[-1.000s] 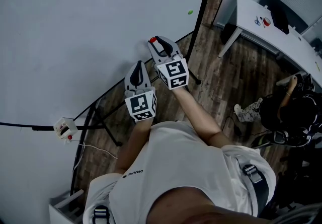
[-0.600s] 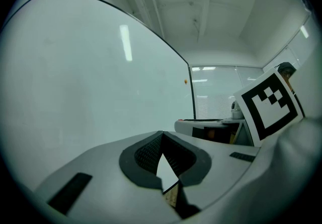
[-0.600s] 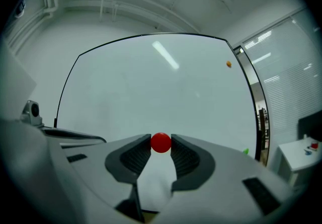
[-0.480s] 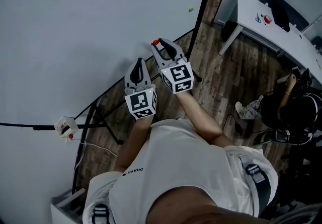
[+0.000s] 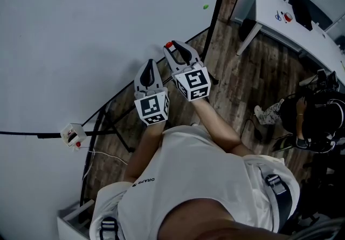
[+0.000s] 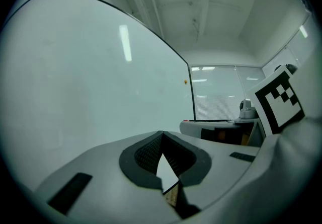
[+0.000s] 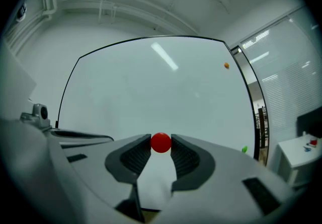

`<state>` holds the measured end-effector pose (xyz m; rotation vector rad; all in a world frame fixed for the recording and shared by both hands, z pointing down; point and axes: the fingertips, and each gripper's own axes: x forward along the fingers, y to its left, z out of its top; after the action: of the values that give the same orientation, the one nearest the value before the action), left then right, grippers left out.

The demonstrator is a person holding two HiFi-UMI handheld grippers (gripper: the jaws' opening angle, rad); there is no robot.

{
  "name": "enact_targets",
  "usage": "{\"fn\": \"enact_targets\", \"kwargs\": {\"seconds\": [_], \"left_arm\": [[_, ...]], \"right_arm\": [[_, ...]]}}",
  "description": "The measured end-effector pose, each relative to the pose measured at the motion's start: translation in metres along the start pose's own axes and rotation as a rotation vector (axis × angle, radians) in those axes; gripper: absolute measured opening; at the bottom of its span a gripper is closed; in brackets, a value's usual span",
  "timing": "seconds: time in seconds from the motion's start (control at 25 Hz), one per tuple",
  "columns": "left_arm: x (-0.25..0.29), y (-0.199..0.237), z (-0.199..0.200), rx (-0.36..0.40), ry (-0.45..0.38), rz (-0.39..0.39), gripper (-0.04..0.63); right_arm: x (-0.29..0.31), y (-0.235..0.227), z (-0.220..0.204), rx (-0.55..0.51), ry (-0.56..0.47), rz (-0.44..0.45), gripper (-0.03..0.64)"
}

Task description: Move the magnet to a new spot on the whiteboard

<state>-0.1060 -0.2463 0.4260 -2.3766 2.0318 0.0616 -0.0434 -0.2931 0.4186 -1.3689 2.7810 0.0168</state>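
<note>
Two grippers out in front of the person, both level and pointing toward the whiteboard (image 5: pixel 81 28). Board filled the left and centre of the head view, black-framed, its face blank.

Far left, at the board's lower edge: small white box (image 5: pixel 71 135) with a red spot on it, sitting on the dark rail.

Left gripper (image 5: pixel 149 66): fingers closed, tips meeting, nothing between them. Its own view (image 6: pixel 162 132) showed the dark pads touching at the top with only a sliver of gap below. Marker cube faced up toward the head camera.

Right gripper (image 5: pixel 173 46), just beside the left and a little further forward: fingers gripping the red magnet (image 5: pixel 168 45). In the right gripper view the round red magnet (image 7: pixel 161 143) sat pinched between the two ribbed pads at their tips, seen against the whiteboard (image 7: pixel 151 92). Magnet was near the board's lower right area; whether it touched the board's face could not be told.

Green magnet (image 5: pixel 205 6) stuck on the board near its right edge, well apart from the grippers. Orange magnet (image 7: pixel 226 66) higher up by the same edge.

Right of the board: wooden floor (image 5: pixel 242 82), then a white worktop (image 5: pixel 302 39) carrying a few small items. Seated person (image 5: pixel 318 120) at the far right edge.
</note>
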Motion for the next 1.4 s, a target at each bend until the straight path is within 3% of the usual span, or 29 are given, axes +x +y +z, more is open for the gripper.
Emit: {"fn": "enact_targets", "kwargs": {"seconds": [1.4], "left_arm": [[-0.005,0.008,0.000,-0.007,-0.008,0.006,0.002]], "right_arm": [[-0.025,0.011,-0.010,0.014,0.004,-0.020,0.129]]}}
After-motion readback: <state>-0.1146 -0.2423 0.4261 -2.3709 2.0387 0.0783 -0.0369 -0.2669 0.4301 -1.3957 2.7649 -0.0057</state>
